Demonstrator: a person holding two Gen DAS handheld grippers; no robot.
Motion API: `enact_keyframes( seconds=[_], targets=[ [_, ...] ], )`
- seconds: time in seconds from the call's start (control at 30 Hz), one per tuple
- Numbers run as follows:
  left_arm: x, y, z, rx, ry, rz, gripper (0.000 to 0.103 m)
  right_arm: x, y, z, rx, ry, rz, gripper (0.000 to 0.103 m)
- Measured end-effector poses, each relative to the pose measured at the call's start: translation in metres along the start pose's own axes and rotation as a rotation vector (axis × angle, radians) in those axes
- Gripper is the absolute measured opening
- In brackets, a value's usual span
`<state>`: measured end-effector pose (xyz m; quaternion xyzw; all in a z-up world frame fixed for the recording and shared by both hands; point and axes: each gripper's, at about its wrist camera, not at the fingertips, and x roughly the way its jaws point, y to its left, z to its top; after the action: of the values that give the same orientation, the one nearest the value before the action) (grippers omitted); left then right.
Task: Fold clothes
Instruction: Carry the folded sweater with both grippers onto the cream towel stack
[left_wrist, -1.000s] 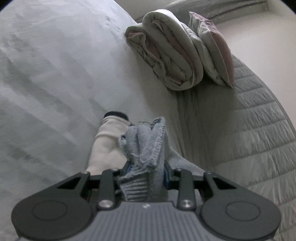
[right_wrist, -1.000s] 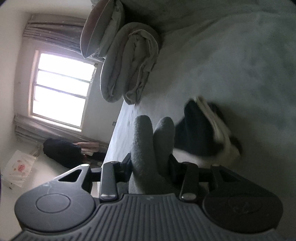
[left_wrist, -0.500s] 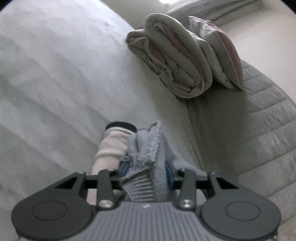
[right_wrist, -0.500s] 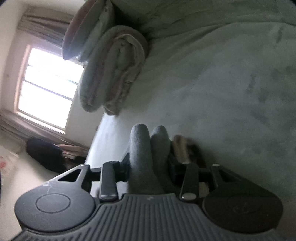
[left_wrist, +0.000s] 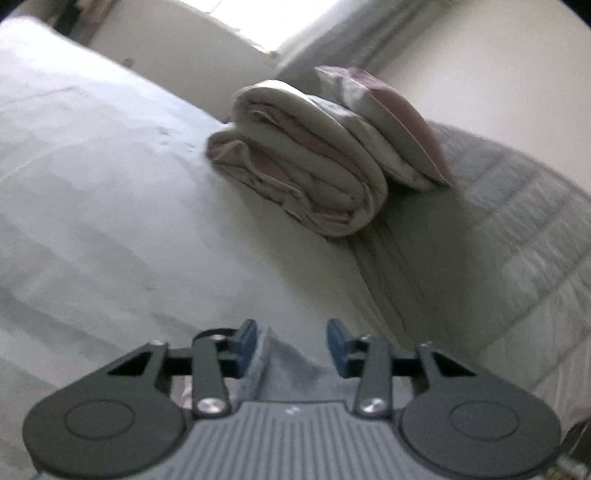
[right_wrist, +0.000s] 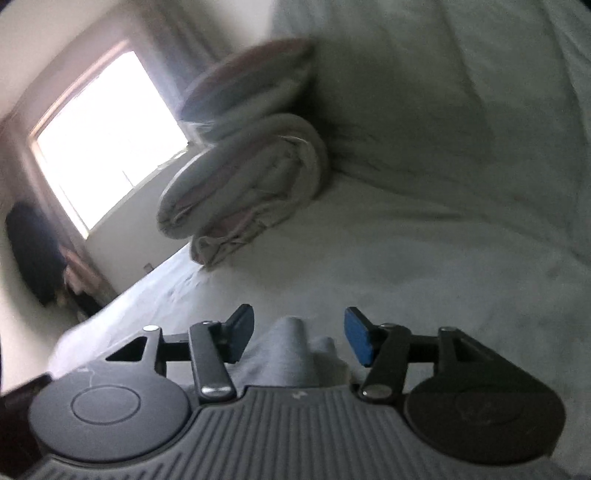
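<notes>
Home bedroom: bed (left_wrist: 110, 206) w/ folded duvet (left_wrist: 303, 173), pillow (left_wrist: 388, 122), window (right_wrist: 107, 133).

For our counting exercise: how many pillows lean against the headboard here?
1. The pillow leans on the headboard, behind the folded quilt. Others may lie outside the view.

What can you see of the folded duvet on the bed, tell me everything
The folded duvet is a thick, puffy bundle of pale beige cloth with pink showing in its layers, soft and quilted-looking. It lies rolled over on itself on the bed sheet, near the headboard end. A pillow with a mauve face leans against its far side. Neither gripper touches it. The right wrist view shows it blurred.
</notes>
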<state>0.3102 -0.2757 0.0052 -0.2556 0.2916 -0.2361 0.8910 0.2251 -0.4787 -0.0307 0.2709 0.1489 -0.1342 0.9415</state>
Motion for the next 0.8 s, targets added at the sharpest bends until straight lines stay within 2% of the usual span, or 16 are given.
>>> enact_keyframes(
  seconds=[0.1, 0.23, 0.33, 0.4, 0.43, 0.53, 0.8],
  targets=[
    [0.012, 0.005, -0.013, 0.026, 0.019, 0.015, 0.021, 0.005, 0.013, -0.014, -0.102, 0.007, 0.019, 0.032],
    [0.026, 0.017, -0.023, 0.059, 0.045, 0.102, 0.017, 0.018, 0.006, -0.031, -0.151, 0.050, -0.045, 0.023],
    [0.022, 0.023, -0.018, 0.031, 0.073, 0.113, 0.023, 0.016, -0.001, -0.033, -0.147, 0.058, -0.078, 0.023],
    [0.013, 0.020, -0.014, 0.037, 0.077, 0.128, 0.024, 0.009, -0.001, -0.027, -0.118, 0.052, -0.083, 0.031],
    [0.007, 0.017, -0.012, 0.049, 0.077, 0.136, 0.024, 0.004, 0.000, -0.024, -0.107, 0.049, -0.088, 0.036],
    [-0.014, 0.007, -0.011, 0.091, 0.076, 0.154, 0.027, -0.011, 0.008, -0.018, -0.097, 0.050, -0.096, 0.036],
    [-0.069, -0.015, -0.017, 0.162, 0.094, 0.207, 0.046, -0.056, 0.036, -0.019, -0.104, 0.067, -0.122, 0.046]
  ],
)
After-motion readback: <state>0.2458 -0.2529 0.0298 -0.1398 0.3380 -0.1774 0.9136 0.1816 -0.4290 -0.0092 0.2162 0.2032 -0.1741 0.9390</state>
